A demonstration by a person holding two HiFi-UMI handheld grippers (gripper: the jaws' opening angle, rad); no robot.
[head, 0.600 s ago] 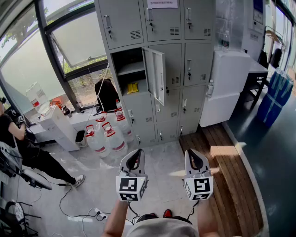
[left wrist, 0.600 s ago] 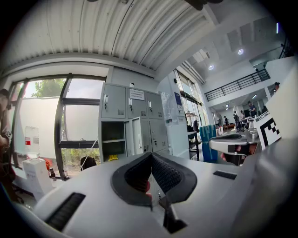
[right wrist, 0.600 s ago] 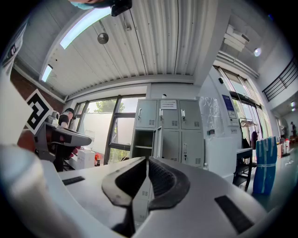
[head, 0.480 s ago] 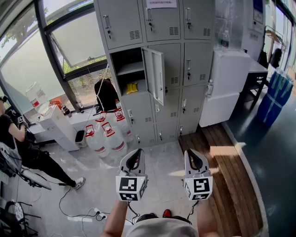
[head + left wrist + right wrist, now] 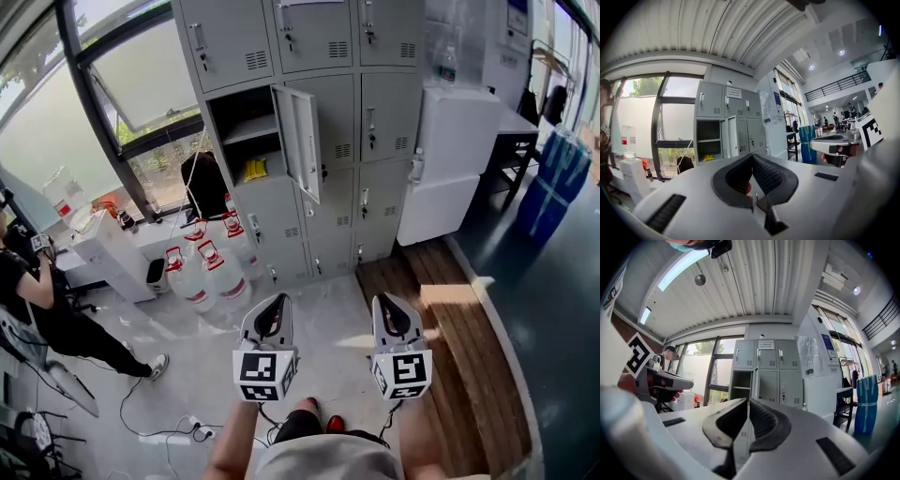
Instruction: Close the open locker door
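Observation:
A grey bank of lockers stands ahead against the wall. One middle-row door hangs open, swung out to the right of its dark compartment, which holds a yellow object on its lower shelf. My left gripper and right gripper are side by side low in the head view, well short of the lockers, both shut and empty. In the left gripper view the left gripper points at the open door. In the right gripper view the right gripper lines up just below the door.
Several water jugs stand on the floor left of the lockers. A person sits at far left beside a white unit. White cabinets stand to the right of the lockers. Wooden boards lie at the right, cables near my feet.
The lockers have slid up and to the left in the head view. Both grippers keep their place low in the picture and stay shut.

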